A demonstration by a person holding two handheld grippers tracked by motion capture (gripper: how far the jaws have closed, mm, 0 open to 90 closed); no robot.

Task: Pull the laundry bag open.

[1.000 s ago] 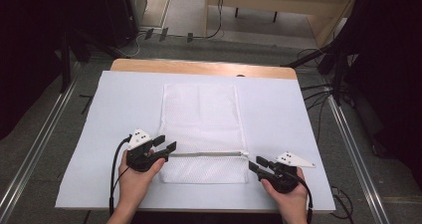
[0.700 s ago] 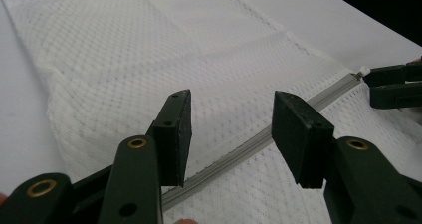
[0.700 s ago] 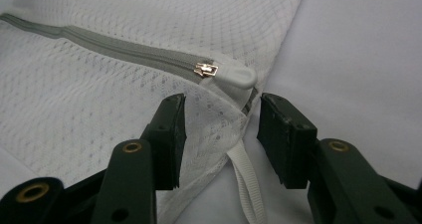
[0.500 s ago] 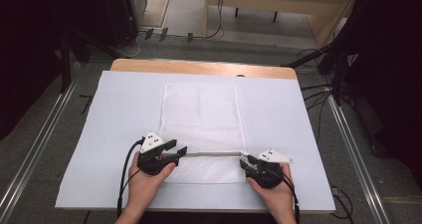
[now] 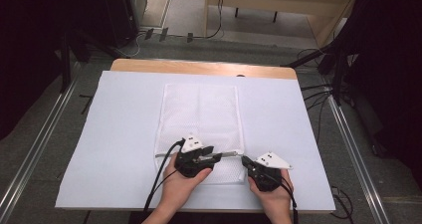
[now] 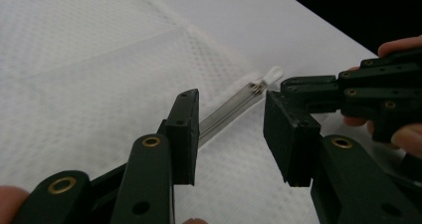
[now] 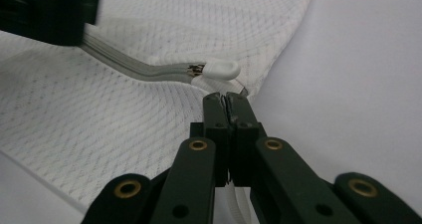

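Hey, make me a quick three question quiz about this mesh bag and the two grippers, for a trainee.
1. True or false: the left gripper is open.
2. What does the right gripper pinch? A) the mesh bag at its corner B) the cable C) the table edge
3. Fill in: the white zipper pull sits at the bag's ____ end, by the right gripper.

Key: 1 true; 2 A; 3 right

Black hand-held gripper (image 6: 231, 134) jaws (brass rivets)
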